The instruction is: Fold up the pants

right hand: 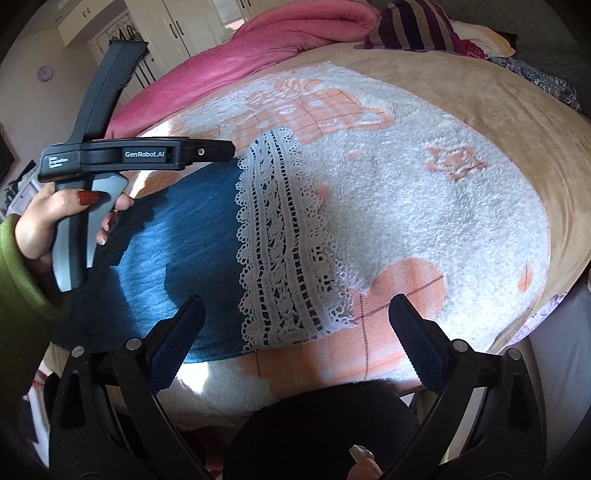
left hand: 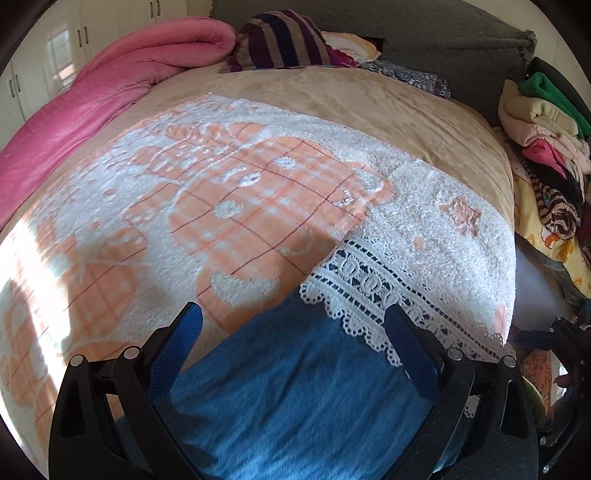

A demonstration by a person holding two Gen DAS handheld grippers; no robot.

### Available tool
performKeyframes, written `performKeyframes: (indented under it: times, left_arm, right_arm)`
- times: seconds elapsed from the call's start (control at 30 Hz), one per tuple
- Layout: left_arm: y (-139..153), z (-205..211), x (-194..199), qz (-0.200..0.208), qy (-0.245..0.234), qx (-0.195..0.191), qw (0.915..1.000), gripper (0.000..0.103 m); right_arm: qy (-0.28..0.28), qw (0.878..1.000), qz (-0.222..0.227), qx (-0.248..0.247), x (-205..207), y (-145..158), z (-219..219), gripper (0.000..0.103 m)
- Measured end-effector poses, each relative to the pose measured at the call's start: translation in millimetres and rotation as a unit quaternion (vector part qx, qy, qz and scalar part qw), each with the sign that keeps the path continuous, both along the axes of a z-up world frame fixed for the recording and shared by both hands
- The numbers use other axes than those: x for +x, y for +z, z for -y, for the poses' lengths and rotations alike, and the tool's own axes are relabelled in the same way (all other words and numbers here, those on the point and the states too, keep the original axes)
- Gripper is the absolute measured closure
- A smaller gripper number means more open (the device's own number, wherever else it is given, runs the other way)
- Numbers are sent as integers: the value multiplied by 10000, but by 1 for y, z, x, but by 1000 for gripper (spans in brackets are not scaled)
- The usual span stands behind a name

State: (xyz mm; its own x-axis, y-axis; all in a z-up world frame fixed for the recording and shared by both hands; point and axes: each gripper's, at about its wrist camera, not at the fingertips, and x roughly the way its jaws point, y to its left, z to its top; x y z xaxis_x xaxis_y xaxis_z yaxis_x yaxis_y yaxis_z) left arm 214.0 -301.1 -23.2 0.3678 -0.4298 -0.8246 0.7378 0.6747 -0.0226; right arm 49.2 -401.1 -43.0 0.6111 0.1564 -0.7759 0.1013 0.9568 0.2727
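Blue pants [left hand: 295, 398] with a wide white lace hem [left hand: 376, 288] lie flat on a white and orange fleece blanket [left hand: 221, 206] on the bed. My left gripper [left hand: 293, 321] hovers open over the blue cloth, its blue-padded fingers wide apart, with the lace just ahead. In the right wrist view the pants [right hand: 177, 251] stretch leftward from the lace hem [right hand: 280, 240]. My right gripper [right hand: 299, 314] is open above the lower edge of the lace, with nothing held. A hand in a green sleeve [right hand: 22, 266] holds the left gripper [right hand: 225, 149] over the pants' far edge.
A pink duvet [left hand: 110, 85] is bunched along the bed's left side. A striped pillow [left hand: 280, 40] lies at the head. A stack of folded clothes [left hand: 543, 122] stands off the bed's right. White wardrobe doors [right hand: 184, 29] lie beyond. A dark rounded shape [right hand: 325, 424] sits below the right gripper.
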Motion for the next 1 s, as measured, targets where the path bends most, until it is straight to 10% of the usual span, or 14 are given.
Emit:
performKeyframes:
  times: [0.33,0.57,0.9,1.0]
  left_arm:
    - [-23,12,32,-783,-236,-493,9954,8]
    - [-35,24,27,-989,-632,-460,9920,43]
    - [-48,20,35,-1398,-557,-870,9848,51]
    - [-45,18,32,-1412,-485,-875,9849,69]
  right_arm:
    - [-220,9995,-119,194,8,-13,5,9]
    - [-187,9996,-155,170,13,-17,0,10]
    - [225,9994,34,257,21,-16,-9,74]
    - [435,9983,122,379,23,-11,-15,81]
